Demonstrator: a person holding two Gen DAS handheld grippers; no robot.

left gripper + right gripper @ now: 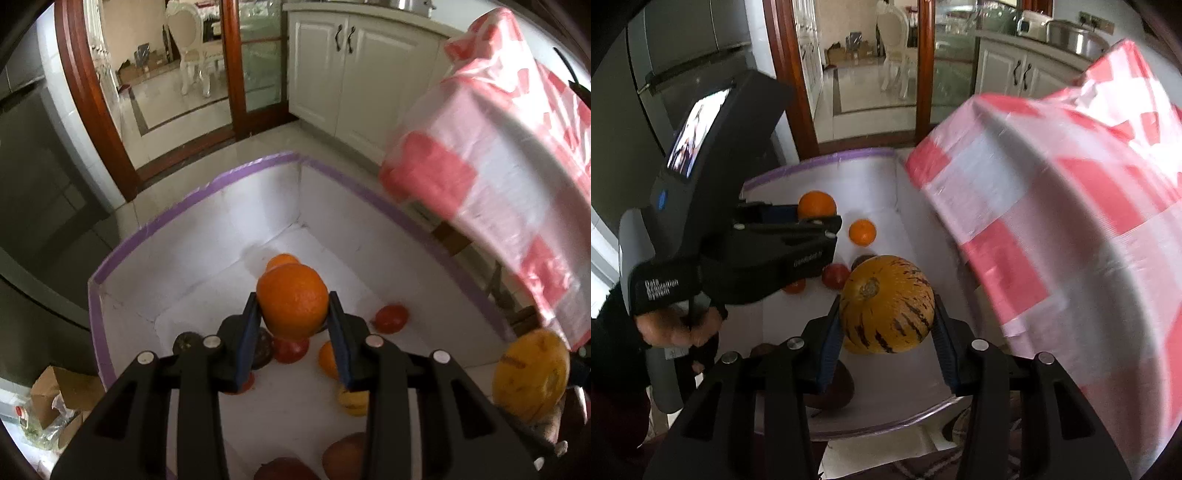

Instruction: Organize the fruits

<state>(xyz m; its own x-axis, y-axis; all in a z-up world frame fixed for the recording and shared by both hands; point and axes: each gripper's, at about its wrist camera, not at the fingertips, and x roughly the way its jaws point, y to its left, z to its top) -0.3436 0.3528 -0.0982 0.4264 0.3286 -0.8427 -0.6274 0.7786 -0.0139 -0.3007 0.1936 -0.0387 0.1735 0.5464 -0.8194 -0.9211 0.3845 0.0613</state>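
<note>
My left gripper (292,314) is shut on a large orange (291,301) and holds it above a white box with a purple rim (236,171). The left gripper also shows in the right wrist view (812,218), still with the orange (817,204). My right gripper (886,317) is shut on a yellow striped melon (886,304), held over the box's near side; the melon also shows in the left wrist view (530,374). In the box lie a small orange (862,232), red tomatoes (391,318), a dark fruit (186,341) and a small yellow melon (352,400).
A table draped in a pink-and-white checked plastic cloth (491,147) stands right beside the box, overhanging its right side. White cabinets (351,70) stand behind. A wooden door frame (92,103) opens to another room. Cardboard and bags (51,402) lie on the floor at left.
</note>
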